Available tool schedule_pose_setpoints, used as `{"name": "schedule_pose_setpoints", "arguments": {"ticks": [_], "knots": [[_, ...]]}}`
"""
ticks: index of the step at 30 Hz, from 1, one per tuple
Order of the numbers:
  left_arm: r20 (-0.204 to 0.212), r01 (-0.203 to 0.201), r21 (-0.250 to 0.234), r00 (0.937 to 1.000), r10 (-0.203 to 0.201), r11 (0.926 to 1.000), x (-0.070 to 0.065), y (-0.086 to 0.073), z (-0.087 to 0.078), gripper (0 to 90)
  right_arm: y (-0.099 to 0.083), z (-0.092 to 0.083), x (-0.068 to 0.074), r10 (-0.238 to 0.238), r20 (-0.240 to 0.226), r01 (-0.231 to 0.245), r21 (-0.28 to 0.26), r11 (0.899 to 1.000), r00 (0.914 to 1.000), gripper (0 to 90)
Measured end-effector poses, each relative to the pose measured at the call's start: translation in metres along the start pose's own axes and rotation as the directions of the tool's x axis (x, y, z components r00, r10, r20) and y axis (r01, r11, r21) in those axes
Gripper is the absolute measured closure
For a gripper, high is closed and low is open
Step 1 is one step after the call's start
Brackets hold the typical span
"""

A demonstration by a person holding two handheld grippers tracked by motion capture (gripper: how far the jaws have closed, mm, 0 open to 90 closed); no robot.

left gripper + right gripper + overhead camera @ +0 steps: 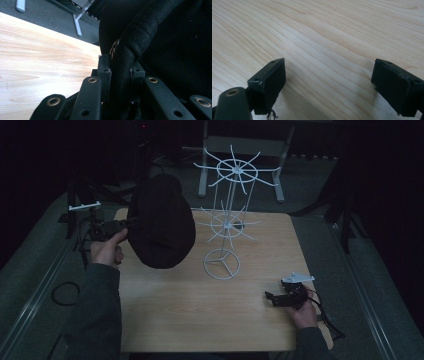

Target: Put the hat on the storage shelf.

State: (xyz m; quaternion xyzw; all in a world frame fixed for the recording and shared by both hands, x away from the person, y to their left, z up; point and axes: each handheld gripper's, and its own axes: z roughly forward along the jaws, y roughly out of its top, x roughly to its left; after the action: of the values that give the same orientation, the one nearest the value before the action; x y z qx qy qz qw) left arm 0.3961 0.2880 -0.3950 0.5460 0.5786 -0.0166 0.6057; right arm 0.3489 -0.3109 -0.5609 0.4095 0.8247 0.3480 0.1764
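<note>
Sitting under dim light, a pale wooden table [200, 315] is carrying the scene, with dark floor around it and the legs of a grey metal frame [240, 145] beyond its far edge.

Standing near the table's middle is a white wire rack [227, 215], two tiers of spokes on one thin pole rising from a ring base.

Hanging just left of that rack, a black knit cap [161, 222] is being held up above the table's far-left part, its round crown facing the high camera. Whether the cap is touching any spoke cannot be told.

Gripping the cap is the left gripper [107, 229], in the person's left hand [106, 251] at the table's left edge. In the left gripper view its jaws are pinched tight on a thick fold of the cap's rim [125, 70], the dark fabric bulging between them and spreading across the right side of that view.

Resting low at the table's near-right corner, the right gripper [286, 297] is sitting in the person's right hand [303, 314], well apart from the rack. In the right gripper view its jaws are standing wide apart over bare wood grain [324, 50], holding nothing.
</note>
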Motion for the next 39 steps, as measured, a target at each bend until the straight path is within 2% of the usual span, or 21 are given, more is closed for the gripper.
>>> {"name": "schedule_pose_setpoints", "arguments": {"ticks": [14, 21, 30, 39], "knots": [[0.018, 0.01, -0.007, 0.9998, -0.01, 0.9999, -0.005, 0.006, 0.003, 78.0, 0.0, 0.0, 0.0, -0.001, 0.0, 0.001, 0.0, 1.0, 1.0, 12.1], [0.054, 0.024, -0.011, 0.9983, -0.023, 0.9997, -0.01, 0.01, 0.005, 77.9, 0.0, 0.0, 0.0, 0.001, 0.0, -0.001, 0.0, 1.0, 1.0, 12.1], [0.058, 0.027, -0.023, 0.998, -0.026, 0.9994, -0.017, 0.018, 0.005, 77.9, 0.0, 0.0, 0.0, 0.0, 0.0, 0.0, 0.0, 1.0, 1.0, 12.1], [0.067, 0.044, -0.026, 0.9968, -0.042, 0.9987, -0.019, 0.023, 0.007, 77.8, 0.0, 0.0, 0.0, 0.0, 0.0, 0.0, 0.0, 1.0, 1.0, 12.1]]}}
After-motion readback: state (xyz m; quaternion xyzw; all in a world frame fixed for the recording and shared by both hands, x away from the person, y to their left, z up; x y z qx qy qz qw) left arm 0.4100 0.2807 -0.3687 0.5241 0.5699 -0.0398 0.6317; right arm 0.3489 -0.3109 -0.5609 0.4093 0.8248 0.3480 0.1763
